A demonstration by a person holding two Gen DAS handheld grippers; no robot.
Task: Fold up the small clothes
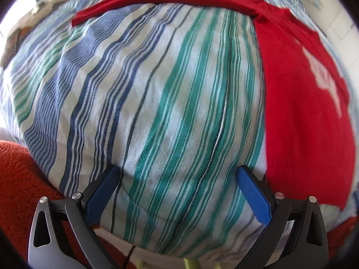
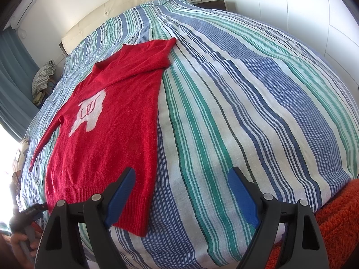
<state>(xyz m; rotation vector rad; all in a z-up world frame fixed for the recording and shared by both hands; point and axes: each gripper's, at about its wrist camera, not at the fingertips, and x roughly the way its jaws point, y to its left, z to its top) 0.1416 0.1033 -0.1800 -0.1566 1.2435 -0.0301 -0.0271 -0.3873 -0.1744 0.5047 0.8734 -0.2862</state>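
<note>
Lying flat on the striped bedspread, a red sweater is seen, its hem beneath the right gripper, jaws spread wide and empty, left gripper likewise open, sweater off to its right.

No readable text, red sweater motif illegible

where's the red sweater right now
The red sweater lies flat on the striped bedspread, left of centre in the right wrist view, its ribbed hem just beyond the open right gripper.
</note>
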